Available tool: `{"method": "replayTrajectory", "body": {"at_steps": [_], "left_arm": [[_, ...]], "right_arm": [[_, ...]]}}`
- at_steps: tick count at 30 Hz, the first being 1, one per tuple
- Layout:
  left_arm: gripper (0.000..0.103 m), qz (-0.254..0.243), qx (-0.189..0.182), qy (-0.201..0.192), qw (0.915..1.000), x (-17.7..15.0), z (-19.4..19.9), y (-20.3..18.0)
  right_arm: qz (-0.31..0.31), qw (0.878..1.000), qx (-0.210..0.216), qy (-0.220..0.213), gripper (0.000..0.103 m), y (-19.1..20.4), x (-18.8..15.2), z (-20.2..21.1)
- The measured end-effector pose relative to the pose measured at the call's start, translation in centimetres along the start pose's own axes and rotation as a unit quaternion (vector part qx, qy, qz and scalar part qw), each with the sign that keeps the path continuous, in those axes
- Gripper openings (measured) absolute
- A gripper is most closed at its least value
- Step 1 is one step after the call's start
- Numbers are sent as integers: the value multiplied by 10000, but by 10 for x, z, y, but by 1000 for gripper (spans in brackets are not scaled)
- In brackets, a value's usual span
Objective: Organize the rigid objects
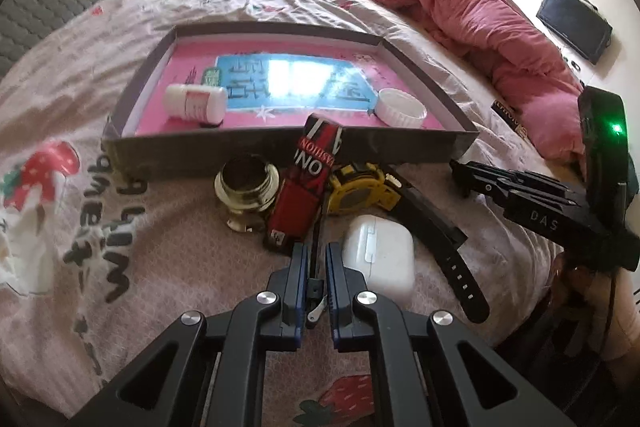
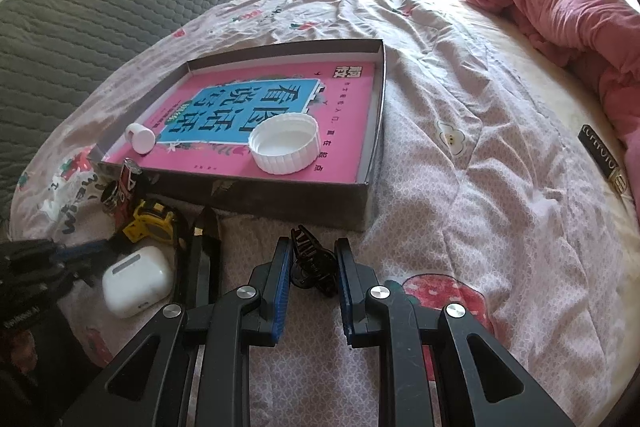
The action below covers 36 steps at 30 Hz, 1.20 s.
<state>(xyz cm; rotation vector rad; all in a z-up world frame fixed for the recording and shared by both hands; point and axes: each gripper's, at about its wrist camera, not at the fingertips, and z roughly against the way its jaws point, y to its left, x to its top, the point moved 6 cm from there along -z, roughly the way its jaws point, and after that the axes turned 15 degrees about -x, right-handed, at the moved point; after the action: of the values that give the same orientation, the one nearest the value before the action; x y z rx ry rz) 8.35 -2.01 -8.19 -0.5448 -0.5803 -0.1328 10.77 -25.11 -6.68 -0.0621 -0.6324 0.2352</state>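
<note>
We had the right gripper (image 2: 310,267) with jaws wide around the black hair clip (image 2: 312,263) on the bed (image 2: 460,155) before the box (image 2: 376,131); light, stiff, springy, best pinched across its body; left gripper (image 1: 316,259) narrow, empty.

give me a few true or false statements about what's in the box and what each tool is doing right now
1. The white ribbed lid lies inside the shallow box. True.
2. The white earbuds case sits in the box. False: it lies on the bedsheet outside the box, beside the left tool.
3. The right tool has a black hair claw clip between its fingers. True.
4. The yellow tape measure is in the box. False: it lies on the sheet in front of the box.
5. A white pill bottle lies on its side in the box. True.
</note>
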Motion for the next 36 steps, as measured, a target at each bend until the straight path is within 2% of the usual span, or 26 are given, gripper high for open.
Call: {"method": "replayTrajectory", "body": {"at_steps": [5, 10, 18, 23, 31, 34, 36], "left_arm": [[9, 90, -5, 179, 9998, -4, -8, 6], [9, -116, 152, 419, 9989, -5, -17, 4], [9, -512, 668, 871, 9926, -3, -31, -5], [9, -319, 602, 496, 9964, -1, -18, -4], [8, -214, 76, -253, 9994, 14, 19, -14], [8, -220, 74, -308, 9993, 18, 21, -14], [8, -214, 96, -196, 9995, 16, 16, -13]], "right_arm": [[-60, 10000, 23, 31, 21, 0, 0, -2], [-135, 9999, 58, 80, 22, 1, 3, -6], [-213, 9996, 172, 75, 22, 1, 4, -6], [-288, 9994, 198, -21, 22, -1, 7, -1], [-508, 9980, 362, -142, 21, -7, 11, 5], [-524, 9976, 399, -201, 21, -8, 12, 8], [-529, 9975, 407, -233, 21, -8, 13, 10]]}}
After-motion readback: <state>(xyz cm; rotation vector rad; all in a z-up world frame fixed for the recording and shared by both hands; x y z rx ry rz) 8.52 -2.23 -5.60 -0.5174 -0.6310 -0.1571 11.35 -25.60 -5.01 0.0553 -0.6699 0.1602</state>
